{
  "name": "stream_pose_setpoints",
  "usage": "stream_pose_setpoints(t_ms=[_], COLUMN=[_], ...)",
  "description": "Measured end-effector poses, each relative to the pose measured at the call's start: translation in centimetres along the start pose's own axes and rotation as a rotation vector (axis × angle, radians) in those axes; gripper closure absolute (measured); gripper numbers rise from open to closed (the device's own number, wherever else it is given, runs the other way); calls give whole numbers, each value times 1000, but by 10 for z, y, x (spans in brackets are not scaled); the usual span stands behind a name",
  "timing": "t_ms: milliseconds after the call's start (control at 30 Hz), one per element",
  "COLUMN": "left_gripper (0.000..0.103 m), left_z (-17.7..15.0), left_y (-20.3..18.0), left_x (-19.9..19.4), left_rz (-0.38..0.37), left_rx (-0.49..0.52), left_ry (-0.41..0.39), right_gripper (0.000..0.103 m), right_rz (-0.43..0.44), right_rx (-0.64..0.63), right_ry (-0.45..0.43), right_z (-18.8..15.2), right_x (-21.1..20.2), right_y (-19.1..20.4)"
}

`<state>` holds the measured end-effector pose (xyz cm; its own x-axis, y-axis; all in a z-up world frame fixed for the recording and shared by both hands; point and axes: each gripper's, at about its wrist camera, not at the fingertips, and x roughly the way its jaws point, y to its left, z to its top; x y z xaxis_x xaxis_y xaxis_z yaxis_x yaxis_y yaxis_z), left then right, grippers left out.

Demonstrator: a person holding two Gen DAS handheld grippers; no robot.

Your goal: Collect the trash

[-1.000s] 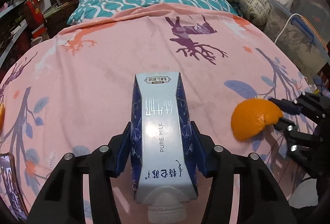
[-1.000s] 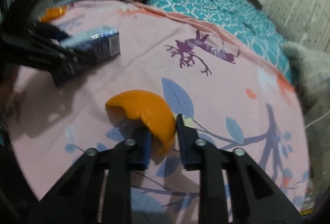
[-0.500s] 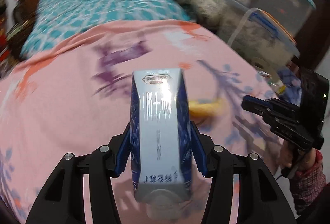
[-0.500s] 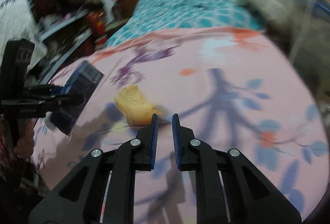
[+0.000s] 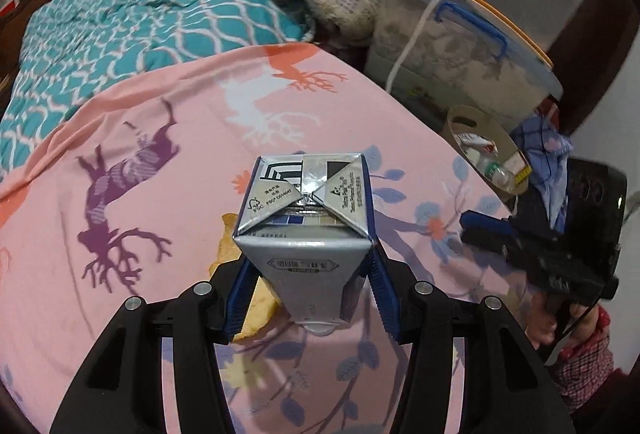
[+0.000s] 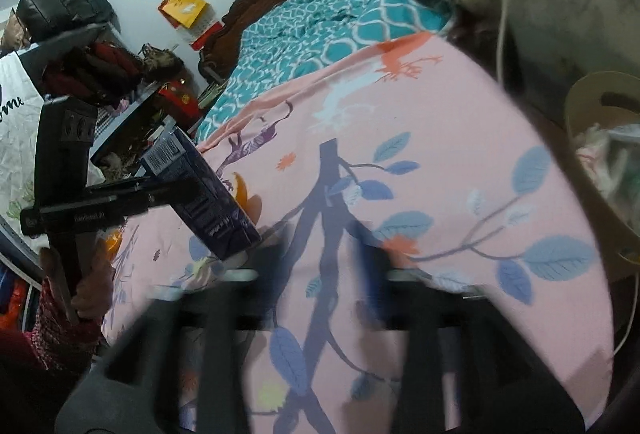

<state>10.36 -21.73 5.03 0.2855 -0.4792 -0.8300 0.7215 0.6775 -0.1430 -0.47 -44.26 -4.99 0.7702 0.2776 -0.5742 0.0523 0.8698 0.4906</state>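
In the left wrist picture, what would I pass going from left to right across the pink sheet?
Purple deer print → orange peel → milk carton → round trash bin → the other hand-held gripper.

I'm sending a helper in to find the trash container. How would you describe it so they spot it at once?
Start at the pink sheet with the deer print and go to its edge nearest the stacked clear storage boxes. The round tan bin stands just below them, open-topped with a handle slot in its wall and wrappers inside.

Wrist cams close, both see bedsheet (image 5: 168, 242)
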Motion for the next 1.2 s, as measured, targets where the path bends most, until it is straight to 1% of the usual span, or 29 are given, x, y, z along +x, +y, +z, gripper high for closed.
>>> stream_pose_setpoints(t_ms=[33, 67, 100, 167, 200, 233, 267, 300, 367, 467, 567, 633, 667, 767, 933, 967, 1000, 1033, 1100, 1167, 1200], left_gripper=[53, 53, 53, 53, 53, 53, 53, 54, 54, 54, 54, 54, 54, 54, 54, 54, 54, 54, 54, 54, 54], left_z=[2, 3, 2, 2, 1, -1, -3, -6, -13, -23, -36, -44, -47, -57, -68, -69, -70, -70, -69, -67, -65], left_y=[5, 13, 19, 32, 40, 45, 52, 59, 73, 90, 108, 117, 121, 129, 135, 134, 132, 129, 123, 116, 111], left_x=[-4, -13, -21, -38, -49, -57, -67, -77, -97, -123, -142, -148, -149, -149, -145, -144, -143, -141, -138, -136, -134], left_rz=[4, 9, 9, 1, -2, -4, -5, -5, -3, -7, 4, 9, 11, 4, -17, -22, -24, -25, -25, -21, -18], left_rx=[-15, -36, -49, -77, -93, -105, -119, -133, -158, -186, -209, -219, -222, -229, -238, -238, -237, -234, -222, -206, -197], left_ry=[-8, -30, -45, -78, -98, -114, -132, -152, -193, -244, -281, -286, -285, -280, -275, -272, -269, -264, -256, -247, -240], right_gripper=[10, 10, 11, 14, 16, 21, 28, 31, 40, 42, 42, 43, 43, 43, 44, 51, 55, 64, 68, 83, 86], right_rz=[-4, 5, 15, 44, 68, 94, 135, 157, 226, 263, 236, 206, 175, 126, 138, 147, 152, 159, 196, 213, 222], right_rx=[-13, -55, -87, -132, -134, -127, -97, -74, 7, 77, 104, 111, 108, 95, 145, 148, 152, 161, 196, 219, 233], right_ry=[-13, -30, -15, 17, 37, 61, 101, 122, 191, 245, 269, 274, 273, 250, 269, 272, 276, 282, 293, 300, 298], right_z=[-1, -1, -1, 0, 1, 2, 5, 6, 9, 10, 8, 4, 4, 10, 20, 19, 20, 20, 19, 17, 16], right_x=[1, 4, 8, 20, 27, 35, 48, 55, 80, 106, 125, 133, 138, 139, 150, 156, 159, 162, 172, 178, 179], right_y=[5, 15, 23, 39, 45, 49, 53, 55, 58, 62, 69, 73, 75, 74, 67, 70, 69, 69, 69, 68, 67])
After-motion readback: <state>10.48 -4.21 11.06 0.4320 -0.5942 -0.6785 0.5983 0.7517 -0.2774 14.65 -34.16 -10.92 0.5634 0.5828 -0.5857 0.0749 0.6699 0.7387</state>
